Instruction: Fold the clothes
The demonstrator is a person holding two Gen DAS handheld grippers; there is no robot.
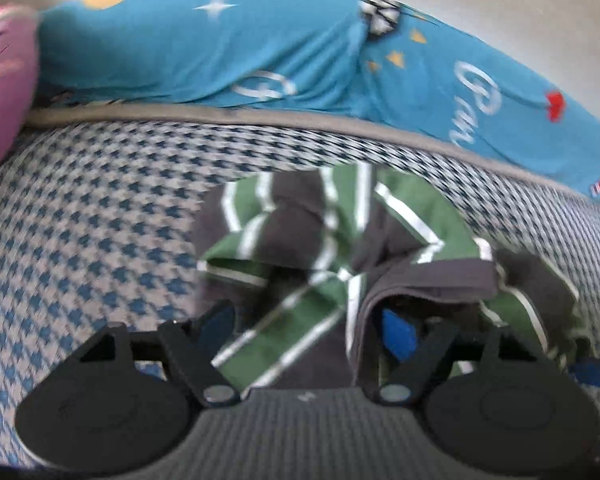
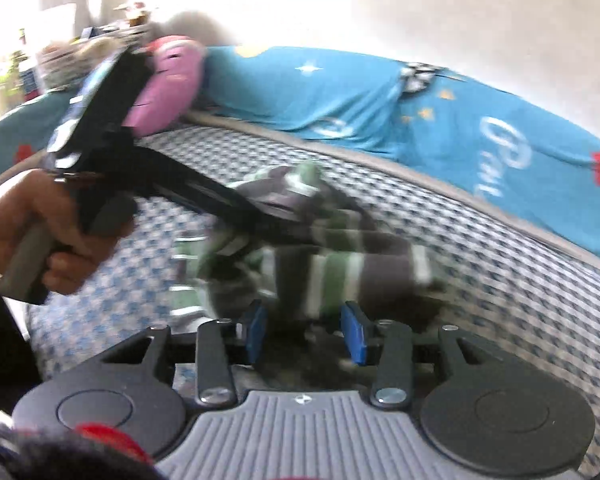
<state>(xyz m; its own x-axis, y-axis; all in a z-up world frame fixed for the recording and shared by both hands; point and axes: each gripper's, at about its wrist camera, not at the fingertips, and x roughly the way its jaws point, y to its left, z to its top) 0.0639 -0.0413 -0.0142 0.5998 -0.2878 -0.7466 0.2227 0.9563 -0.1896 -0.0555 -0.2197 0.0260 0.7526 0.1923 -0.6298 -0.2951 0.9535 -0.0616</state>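
Observation:
A crumpled garment (image 1: pixel 340 240) with green, dark grey and white stripes lies bunched on the blue-and-white houndstooth bed sheet (image 1: pixel 100 220). My left gripper (image 1: pixel 308 326) is open, its blue pads (image 1: pixel 398 332) wide apart, and folds of the garment drape between them. In the right wrist view a hand (image 2: pixel 40 232) holds the left gripper (image 2: pixel 284 208), whose tips reach into the top of the blurred garment (image 2: pixel 340 268). My right gripper (image 2: pixel 305 334) is open at the garment's near edge, with dark cloth lying between its pads (image 2: pixel 354 334). The gripped spots are blurred.
A bright blue printed quilt (image 1: pixel 260 48) is heaped along the back of the bed against a white wall. A pink pillow (image 1: pixel 0 92) sits at the far left. Cluttered items (image 2: pixel 40 60) stand beyond the bed's left end. Bare sheet stretches to the garment's left.

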